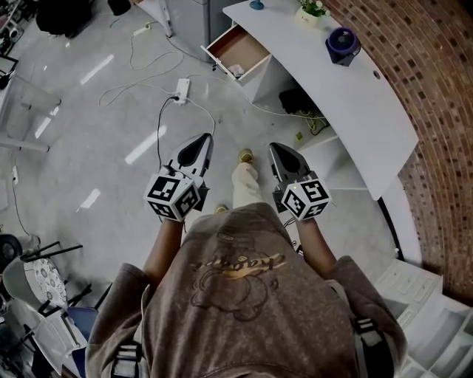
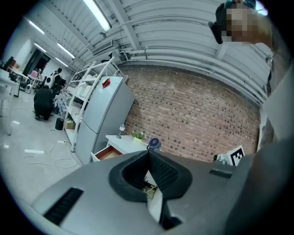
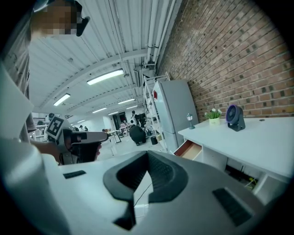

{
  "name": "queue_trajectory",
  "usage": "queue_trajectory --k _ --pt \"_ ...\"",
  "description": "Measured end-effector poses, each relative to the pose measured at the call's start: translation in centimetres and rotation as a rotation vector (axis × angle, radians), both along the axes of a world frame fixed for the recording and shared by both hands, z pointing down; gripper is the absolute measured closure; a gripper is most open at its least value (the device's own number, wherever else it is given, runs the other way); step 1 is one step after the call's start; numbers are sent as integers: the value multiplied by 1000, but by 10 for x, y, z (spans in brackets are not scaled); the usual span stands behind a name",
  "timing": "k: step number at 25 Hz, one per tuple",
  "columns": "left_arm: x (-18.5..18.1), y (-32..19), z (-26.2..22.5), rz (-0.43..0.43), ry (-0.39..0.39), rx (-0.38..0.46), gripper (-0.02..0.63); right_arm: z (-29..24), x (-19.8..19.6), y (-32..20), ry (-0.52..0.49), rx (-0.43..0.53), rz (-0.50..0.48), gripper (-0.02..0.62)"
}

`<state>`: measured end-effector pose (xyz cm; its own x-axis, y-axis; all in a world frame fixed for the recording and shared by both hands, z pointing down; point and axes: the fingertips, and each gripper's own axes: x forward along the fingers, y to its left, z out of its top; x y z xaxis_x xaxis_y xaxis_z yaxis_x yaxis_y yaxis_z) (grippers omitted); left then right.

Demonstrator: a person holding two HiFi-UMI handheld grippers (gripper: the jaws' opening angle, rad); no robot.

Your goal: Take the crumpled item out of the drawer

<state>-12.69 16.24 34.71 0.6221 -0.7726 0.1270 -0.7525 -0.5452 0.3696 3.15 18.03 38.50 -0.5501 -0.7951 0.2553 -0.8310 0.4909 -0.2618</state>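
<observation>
The desk's wooden drawer [image 1: 238, 50] stands pulled open, far ahead of me across the floor. A white crumpled item [image 1: 236, 71] lies in its near corner. Both grippers hang at chest height, well short of the desk. My left gripper [image 1: 208, 139] is shut with nothing in it, and my right gripper [image 1: 274, 147] is also shut and empty. In the left gripper view the closed left gripper [image 2: 149, 153] points toward the open drawer [image 2: 108, 153]. In the right gripper view the drawer [image 3: 189, 149] sits right of the closed right gripper [image 3: 148, 153]. The drawer's inside is hidden in both gripper views.
A long white desk [image 1: 355, 96] runs along the brick wall, carrying a small blue fan [image 1: 342, 43] and a potted plant [image 1: 312, 10]. A power strip [image 1: 182, 90] and cables lie on the floor between me and the drawer. A grey refrigerator [image 2: 101, 119] stands left of the desk.
</observation>
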Motion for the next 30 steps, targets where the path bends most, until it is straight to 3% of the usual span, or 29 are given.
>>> queue_trajectory --k 30 --pt "33 -196 -14 -66 -54 -20 598 -4 27 -227 -25 -7 -90 598"
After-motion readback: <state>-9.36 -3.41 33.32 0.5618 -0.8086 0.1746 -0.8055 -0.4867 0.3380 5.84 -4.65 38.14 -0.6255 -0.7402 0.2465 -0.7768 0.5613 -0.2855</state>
